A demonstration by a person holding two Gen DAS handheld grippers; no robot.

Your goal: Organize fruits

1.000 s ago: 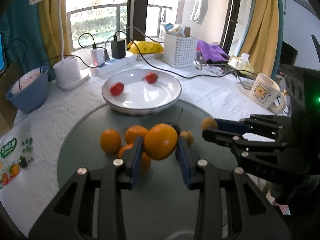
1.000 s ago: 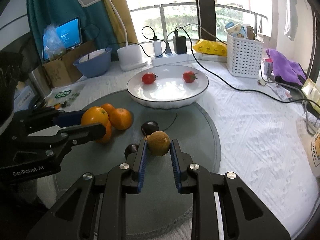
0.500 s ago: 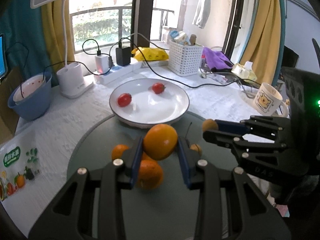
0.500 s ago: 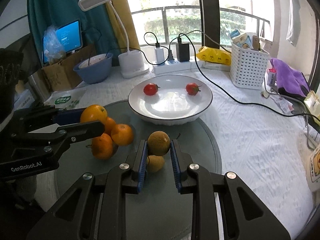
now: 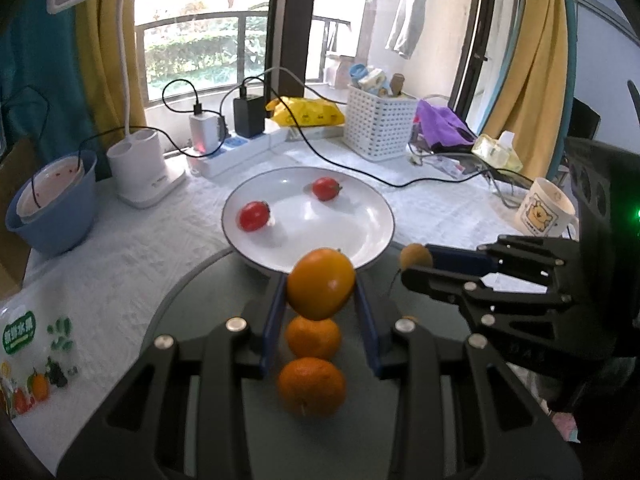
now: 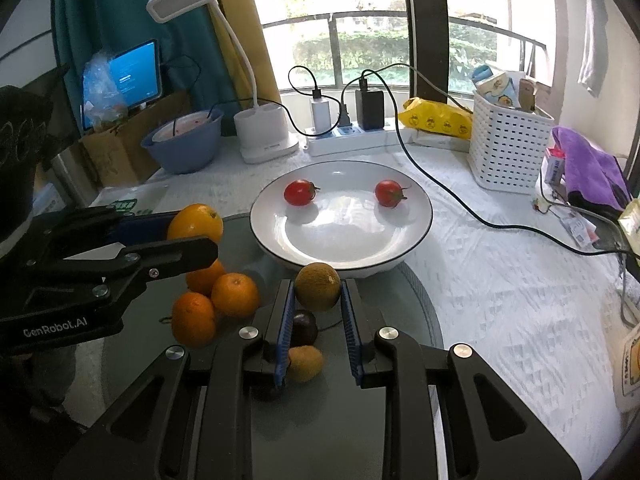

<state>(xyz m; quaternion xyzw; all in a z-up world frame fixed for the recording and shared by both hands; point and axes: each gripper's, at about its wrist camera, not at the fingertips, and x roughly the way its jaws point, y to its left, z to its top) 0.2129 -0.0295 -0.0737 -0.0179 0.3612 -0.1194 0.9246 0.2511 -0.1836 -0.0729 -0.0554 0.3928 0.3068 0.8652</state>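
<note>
On the white-clothed table (image 6: pixel 500 280) by the window (image 6: pixel 372 40) — a plate (image 6: pixel 416 236), tomatoes.

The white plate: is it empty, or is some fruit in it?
Not empty: the white plate holds two red tomatoes, apart from each other.

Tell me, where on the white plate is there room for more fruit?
The white plate is bare across its middle and near side, below the two tomatoes. The grey mat's left part is crowded with oranges.
</note>
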